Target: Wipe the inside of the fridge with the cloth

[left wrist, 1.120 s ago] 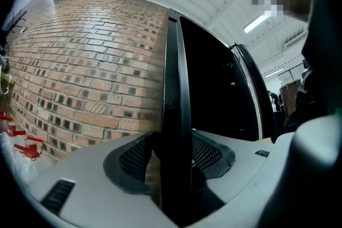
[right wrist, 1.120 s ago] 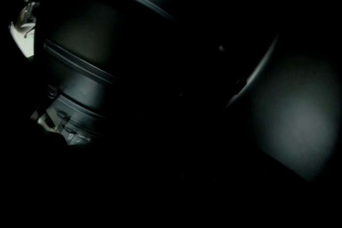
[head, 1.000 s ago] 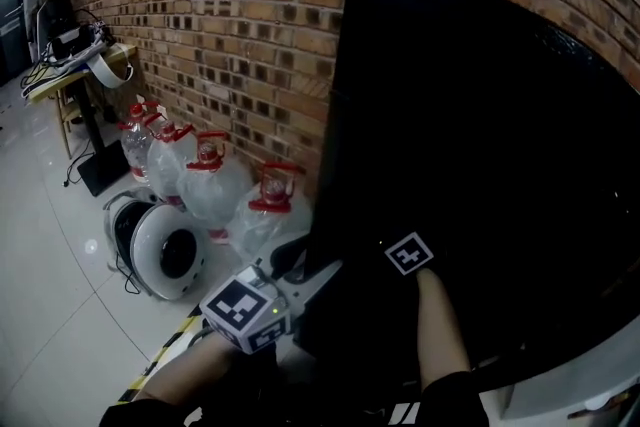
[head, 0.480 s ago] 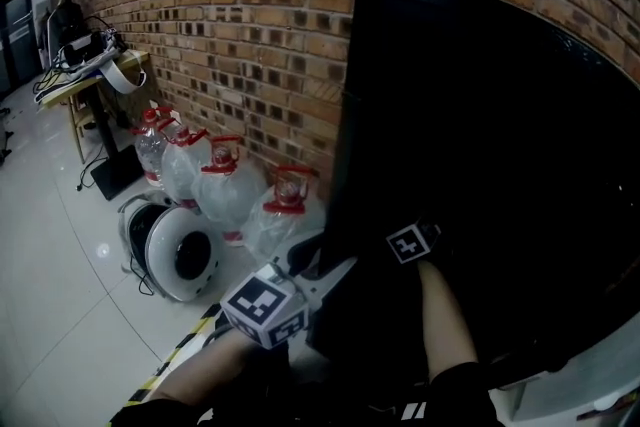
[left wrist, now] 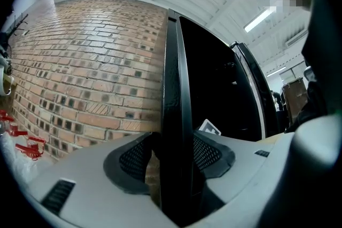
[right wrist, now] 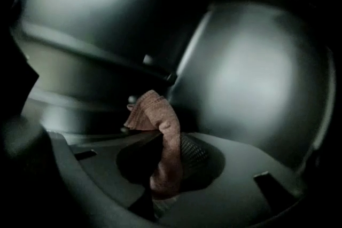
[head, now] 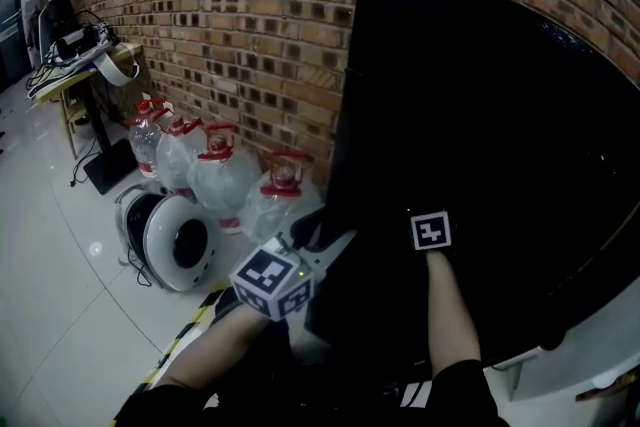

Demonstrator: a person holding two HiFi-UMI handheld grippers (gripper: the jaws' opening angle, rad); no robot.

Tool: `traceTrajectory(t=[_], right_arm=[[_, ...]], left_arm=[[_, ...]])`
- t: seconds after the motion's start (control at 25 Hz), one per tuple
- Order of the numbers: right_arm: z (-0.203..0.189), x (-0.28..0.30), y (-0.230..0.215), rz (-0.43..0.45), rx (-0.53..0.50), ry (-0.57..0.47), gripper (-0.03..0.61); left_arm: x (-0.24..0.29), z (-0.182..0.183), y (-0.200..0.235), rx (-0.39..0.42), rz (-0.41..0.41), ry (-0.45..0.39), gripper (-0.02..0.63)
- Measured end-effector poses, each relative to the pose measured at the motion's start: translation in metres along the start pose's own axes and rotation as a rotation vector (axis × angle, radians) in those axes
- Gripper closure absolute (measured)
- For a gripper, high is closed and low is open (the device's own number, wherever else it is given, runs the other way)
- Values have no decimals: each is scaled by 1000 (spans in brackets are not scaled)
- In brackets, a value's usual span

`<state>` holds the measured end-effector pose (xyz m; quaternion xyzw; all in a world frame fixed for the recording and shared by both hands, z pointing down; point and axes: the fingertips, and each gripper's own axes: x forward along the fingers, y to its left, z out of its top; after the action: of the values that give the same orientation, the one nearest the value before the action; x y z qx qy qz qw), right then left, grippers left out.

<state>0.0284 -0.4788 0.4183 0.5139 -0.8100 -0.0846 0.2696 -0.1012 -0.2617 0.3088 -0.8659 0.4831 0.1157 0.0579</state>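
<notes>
1. Left gripper view: the left gripper (left wrist: pixel 179 155) has its jaws clamped on the edge of the black fridge door (left wrist: pixel 172 61), probably to hold it open.
2. To its right, the right gripper (right wrist: pixel 165 155) pinches the brown cloth (right wrist: pixel 160 117) inside the dark fridge (right wrist: pixel 256 77). The bunched end points forward, ready for wiping.

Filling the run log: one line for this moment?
left gripper: clamped on fridge door edge | right gripper: holds cloth inside fridge | wall contact: unclear
</notes>
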Motion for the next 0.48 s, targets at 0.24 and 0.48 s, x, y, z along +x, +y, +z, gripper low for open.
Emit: traceTrajectory(t=[0.24,0.48], right_arm=[[4,-60,-15,161,447,-236,499],[17,-159,-3,201,506,-440,499]], left_arm=[[1,-1,3,-7,0,-6,388],[-13,-1,-3,-20,-17,6,393]])
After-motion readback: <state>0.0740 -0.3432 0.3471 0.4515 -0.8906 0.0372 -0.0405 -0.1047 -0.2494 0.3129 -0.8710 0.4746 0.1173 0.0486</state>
